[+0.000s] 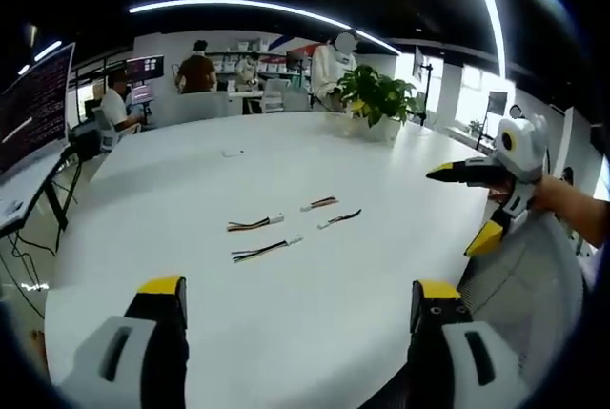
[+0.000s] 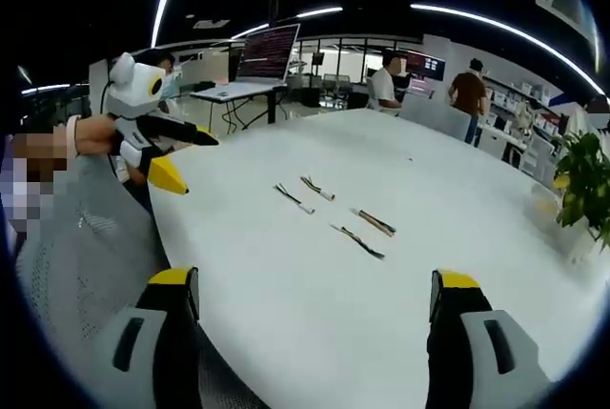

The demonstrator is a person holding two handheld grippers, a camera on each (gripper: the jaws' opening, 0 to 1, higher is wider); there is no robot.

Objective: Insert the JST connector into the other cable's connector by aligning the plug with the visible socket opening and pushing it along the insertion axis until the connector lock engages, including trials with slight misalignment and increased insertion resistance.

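Four short wired cables with small white connector ends lie loose on the wide white round counter (image 1: 286,333), well ahead of both tools and touched by neither. In the left gripper view, the left tool (image 1: 299,306) shows its two yellow-tipped black jaws spread wide at the bottom edge, with nothing between them. Beyond them lie the near striped cable (image 1: 265,250), a second multicoloured cable (image 1: 254,224) just behind it, a short reddish cable (image 1: 319,203) and a dark cable (image 1: 339,218) further right. The four sit in a loose cluster, each apart from the others.

The right tool (image 1: 467,201) enters this view from the right, held above the counter edge by a bare hand and forearm (image 1: 567,204) — its jaws stand apart, one pointing across the counter, one angled down. This view also takes in a green potted plant (image 1: 379,99) at the far side of the counter.

In the right gripper view, the right tool (image 2: 315,299) has its own jaws spread and empty, the cables ahead in the middle of the counter: two pale-ended ones (image 2: 294,198) (image 2: 317,188) to the left, two darker ones (image 2: 376,222) (image 2: 358,241) to the right. The left tool (image 2: 186,156) comes in from the left — held in a hand (image 2: 91,134) over the counter rim, jaws parted. A laptop with a lit screen (image 2: 267,52) stands on a desk behind.
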